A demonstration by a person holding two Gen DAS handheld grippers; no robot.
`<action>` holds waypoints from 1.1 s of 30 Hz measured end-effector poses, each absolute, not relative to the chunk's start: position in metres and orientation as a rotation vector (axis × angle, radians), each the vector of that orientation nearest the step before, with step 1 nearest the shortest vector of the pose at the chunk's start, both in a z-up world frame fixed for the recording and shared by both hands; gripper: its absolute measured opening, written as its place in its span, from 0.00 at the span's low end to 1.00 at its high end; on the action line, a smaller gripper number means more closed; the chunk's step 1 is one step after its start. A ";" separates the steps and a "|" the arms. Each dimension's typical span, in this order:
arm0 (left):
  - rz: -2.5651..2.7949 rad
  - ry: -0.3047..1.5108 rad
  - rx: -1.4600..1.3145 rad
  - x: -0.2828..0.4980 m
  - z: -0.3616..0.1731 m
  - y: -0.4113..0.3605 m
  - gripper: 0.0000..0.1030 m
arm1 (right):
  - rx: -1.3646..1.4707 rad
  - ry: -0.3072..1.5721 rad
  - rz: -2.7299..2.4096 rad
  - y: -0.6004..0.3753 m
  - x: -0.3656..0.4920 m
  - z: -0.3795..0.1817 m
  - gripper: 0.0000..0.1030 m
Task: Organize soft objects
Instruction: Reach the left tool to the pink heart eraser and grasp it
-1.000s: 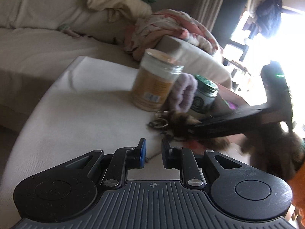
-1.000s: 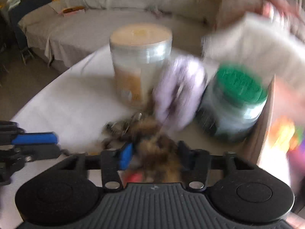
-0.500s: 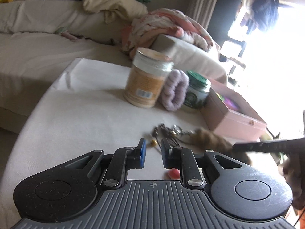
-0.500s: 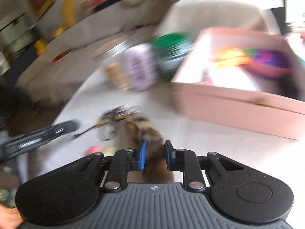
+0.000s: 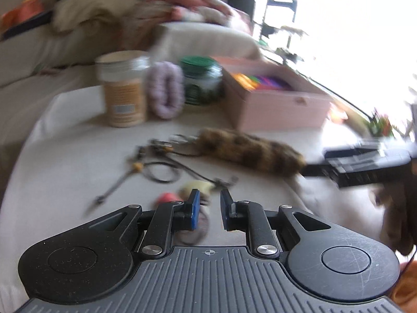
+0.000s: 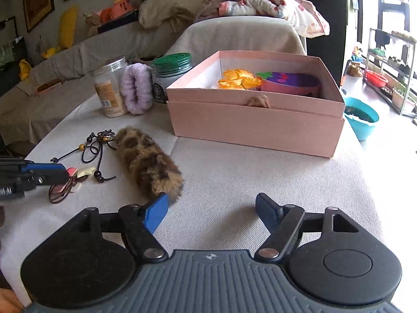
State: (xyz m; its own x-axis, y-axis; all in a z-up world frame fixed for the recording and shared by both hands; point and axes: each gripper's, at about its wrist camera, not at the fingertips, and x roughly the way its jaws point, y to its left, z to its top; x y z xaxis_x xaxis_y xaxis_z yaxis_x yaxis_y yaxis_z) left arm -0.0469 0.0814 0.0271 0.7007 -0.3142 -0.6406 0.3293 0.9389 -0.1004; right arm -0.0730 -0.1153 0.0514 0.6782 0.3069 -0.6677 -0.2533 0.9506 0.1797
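Note:
A brown spotted furry tail keychain (image 6: 147, 160) lies on the white tablecloth (image 6: 247, 172), also in the left wrist view (image 5: 250, 151). My right gripper (image 6: 212, 210) is open and empty; its left finger touches the tail's near end. My left gripper (image 5: 209, 210) is narrowly open and empty, over small shell and cord trinkets (image 5: 192, 187). It shows at the left edge of the right wrist view (image 6: 44, 173). A lilac scrunchie (image 6: 136, 91) leans between two jars. A pink box (image 6: 258, 114) holds an orange flower (image 6: 238, 78) and a purple item (image 6: 289, 80).
A clear jar with a beige label (image 6: 109, 90) and a green-lidded jar (image 6: 170, 70) stand left of the box. Beaded cords (image 6: 95, 147) lie beside the tail. A sofa with cushions and blankets (image 6: 260, 2) is behind. A teal bowl (image 6: 361, 117) sits beyond the table's right edge.
My right gripper dragged the furry tail away from the jars, let go of it and opened wide. My left gripper moved right toward the trinkets.

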 end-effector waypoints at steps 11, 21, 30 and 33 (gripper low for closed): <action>-0.210 0.662 -0.057 -0.047 0.043 0.093 0.21 | 0.124 0.755 0.298 -0.123 -0.075 0.051 0.80; -0.146 0.690 0.042 -0.039 0.023 0.093 0.20 | 0.111 0.757 0.296 -0.120 -0.075 0.051 0.81; -0.431 0.659 0.256 -0.079 0.016 0.050 0.24 | 0.090 0.760 0.296 -0.115 -0.075 0.050 0.85; -0.534 0.663 0.277 -0.093 0.014 0.041 0.25 | 0.090 0.761 0.297 -0.115 -0.075 0.050 0.86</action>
State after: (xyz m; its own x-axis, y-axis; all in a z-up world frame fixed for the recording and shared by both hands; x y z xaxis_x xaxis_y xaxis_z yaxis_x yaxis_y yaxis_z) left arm -0.0931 0.0406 0.0144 0.6615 -0.3794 -0.6469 0.5509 0.8311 0.0760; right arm -0.0752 -0.1152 0.0498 0.6849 0.2967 -0.6655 -0.2320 0.9546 0.1868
